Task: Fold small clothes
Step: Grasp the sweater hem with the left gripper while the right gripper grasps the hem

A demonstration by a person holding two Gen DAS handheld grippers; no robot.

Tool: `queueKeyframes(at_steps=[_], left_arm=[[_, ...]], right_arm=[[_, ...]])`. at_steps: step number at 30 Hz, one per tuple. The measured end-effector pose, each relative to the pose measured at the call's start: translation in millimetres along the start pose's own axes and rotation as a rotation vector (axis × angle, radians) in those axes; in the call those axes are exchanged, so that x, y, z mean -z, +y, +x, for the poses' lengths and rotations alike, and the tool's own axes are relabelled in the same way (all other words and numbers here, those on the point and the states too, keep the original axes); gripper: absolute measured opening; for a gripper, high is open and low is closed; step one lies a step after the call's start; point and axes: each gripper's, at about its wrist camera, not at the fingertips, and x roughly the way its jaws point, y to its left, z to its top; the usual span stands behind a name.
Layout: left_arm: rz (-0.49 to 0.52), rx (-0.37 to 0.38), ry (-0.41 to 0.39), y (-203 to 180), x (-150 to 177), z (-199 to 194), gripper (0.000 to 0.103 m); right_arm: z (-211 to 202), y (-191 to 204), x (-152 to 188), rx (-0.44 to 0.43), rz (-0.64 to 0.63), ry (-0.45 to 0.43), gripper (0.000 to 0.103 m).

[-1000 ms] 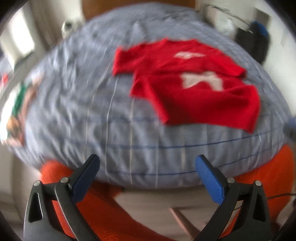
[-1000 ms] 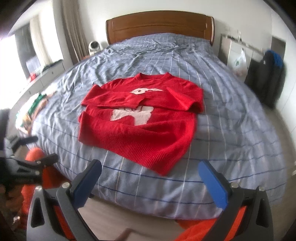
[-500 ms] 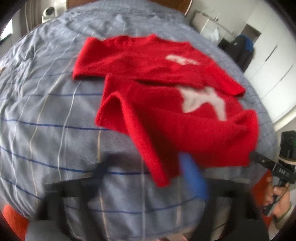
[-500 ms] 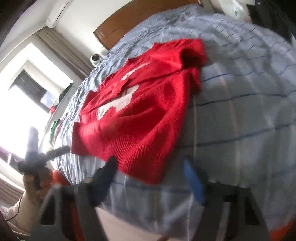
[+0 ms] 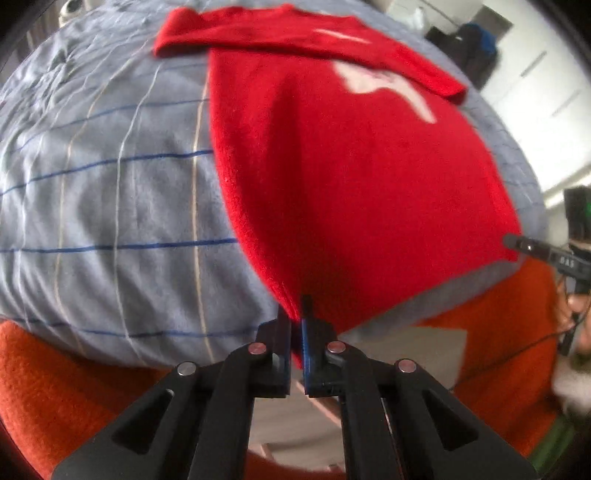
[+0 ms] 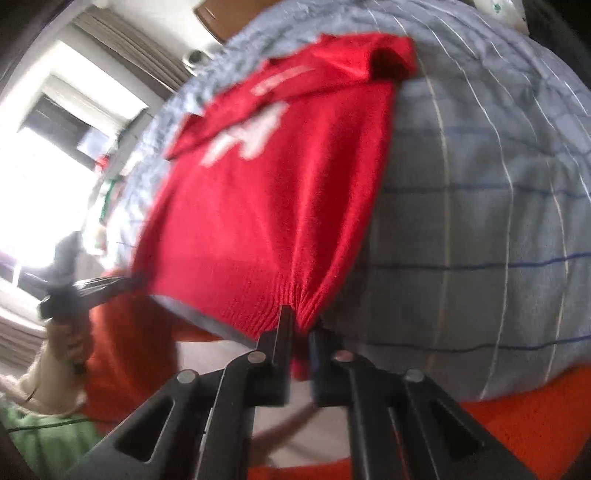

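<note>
A red knitted sweater (image 5: pixel 351 177) with a white motif lies flat on the bed, sleeves folded across its chest. My left gripper (image 5: pixel 296 325) is shut on the near left corner of its hem, and the red knit bunches between the blue pads. My right gripper (image 6: pixel 301 332) is shut on the ribbed hem at the near right corner of the sweater (image 6: pixel 258 206). Each gripper shows in the other's view: the right one (image 5: pixel 532 249) at the hem's far corner, the left one (image 6: pixel 103 286) blurred at the left. The hem edge is lifted slightly off the cover.
The bed has a grey-blue checked cover (image 5: pixel 110 192) and a wooden headboard (image 6: pixel 218 18). An orange blanket (image 5: pixel 74 387) hangs below the bed's near edge. A dark bag (image 5: pixel 472 48) stands at the far right. A bright window (image 6: pixel 55 166) is on the left.
Both grippers came down from above the bed's foot to the sweater's hem and went from wide open to shut, each on one hem corner. The sweater now fills both views.
</note>
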Motion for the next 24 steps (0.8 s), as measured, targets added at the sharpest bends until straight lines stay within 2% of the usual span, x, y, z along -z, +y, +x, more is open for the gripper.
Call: queueKeyframes(at_steps=[3,5,6,8,9,11,13,16,20,24], left_arm=[[-0.027,0.015,-0.024,1.4,-4.0,0.0,0.006],[-0.012,0.025,-0.048,0.7,-2.7,-4.9,0.009],[-0.009,0.034,-0.052,2.4,-0.6,-7.7,0.011],[-0.016,0.054,-0.059,3.0,-4.2,-4.4,0.010],[-0.018,0.052,-0.055,5.6,-6.4,-2.9,0.003],[-0.046,0.028,-0.039,11.0,-7.5,2.0,0.002],[-0.062,0.012,-0.038,14.0,-3.0,-1.3,0.002],[-0.048,0.006,-0.044,12.4,7.0,-17.2,0.001],[-0.005,-0.016,-0.038,7.7,21.7,-35.4,0.001],[-0.012,-0.083,0.022,17.7,21.5,-5.5,0.001]], right_arm=[[13.9,-4.8,-6.0,0.033,0.016,-0.019,0.015],[13.2,-8.4,-6.1,-0.023,0.041,-0.044,0.025],[9.8,-11.5,-3.8,-0.054,0.055,-0.058,0.034],[10.3,-19.7,-1.1,-0.100,0.086,-0.069,0.036],[14.5,-22.1,-0.9,-0.118,0.101,-0.057,0.036],[21.8,-28.1,1.5,-0.097,0.105,0.002,0.002],[20.1,-22.6,5.2,-0.043,0.078,0.048,0.003],[-2.6,-5.1,10.1,0.119,-0.017,0.084,0.003],[-33.8,16.9,16.6,0.165,-0.070,0.087,0.003],[-20.0,7.3,22.5,0.204,-0.069,0.121,0.003]])
